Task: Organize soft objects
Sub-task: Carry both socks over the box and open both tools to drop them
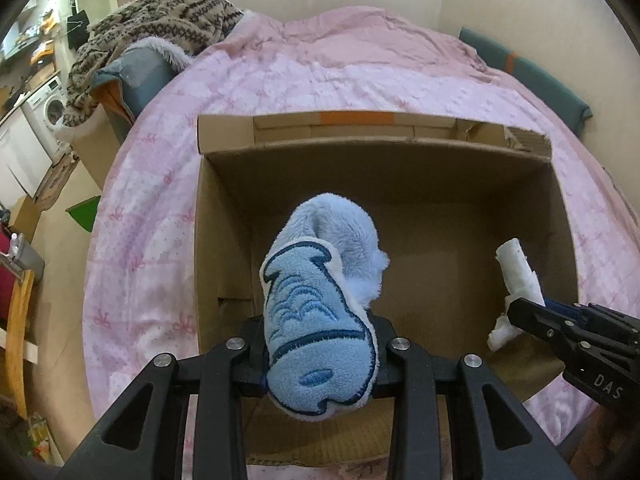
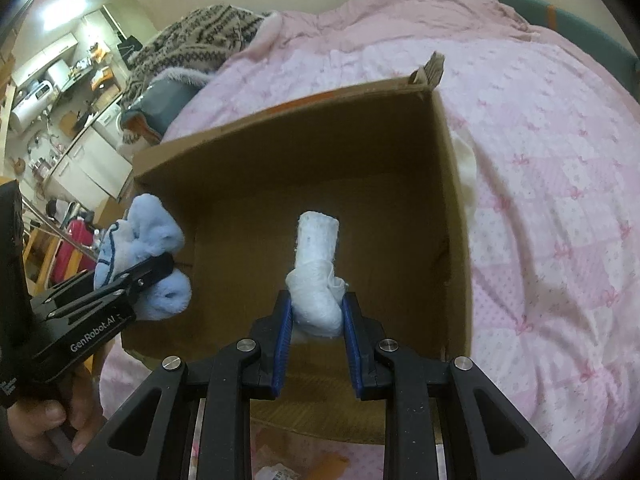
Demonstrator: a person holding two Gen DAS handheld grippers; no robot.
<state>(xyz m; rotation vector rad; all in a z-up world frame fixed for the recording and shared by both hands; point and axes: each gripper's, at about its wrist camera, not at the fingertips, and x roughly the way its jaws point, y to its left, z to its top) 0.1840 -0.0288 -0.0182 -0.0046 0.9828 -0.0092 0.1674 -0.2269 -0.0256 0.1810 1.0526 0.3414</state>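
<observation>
My left gripper point(image 1: 320, 344) is shut on a light blue plush item point(image 1: 320, 312) and holds it above the open cardboard box point(image 1: 224, 240). It also shows in the right wrist view point(image 2: 140, 264) at the box's left wall. My right gripper point(image 2: 318, 312) is shut on a rolled white sock point(image 2: 318, 272) over the inside of the box point(image 2: 452, 208). The sock also shows in the left wrist view point(image 1: 518, 272), with the right gripper point(image 1: 516, 314) at the box's right side.
The box stands on a bed with a pink quilt point(image 1: 280, 76). A patterned knit blanket point(image 1: 160, 24) lies on a grey pillow at the bed's far left. A teal cushion point(image 1: 532, 76) lies along the wall at the right. A white cloth point(image 2: 466, 168) lies beside the box's right wall.
</observation>
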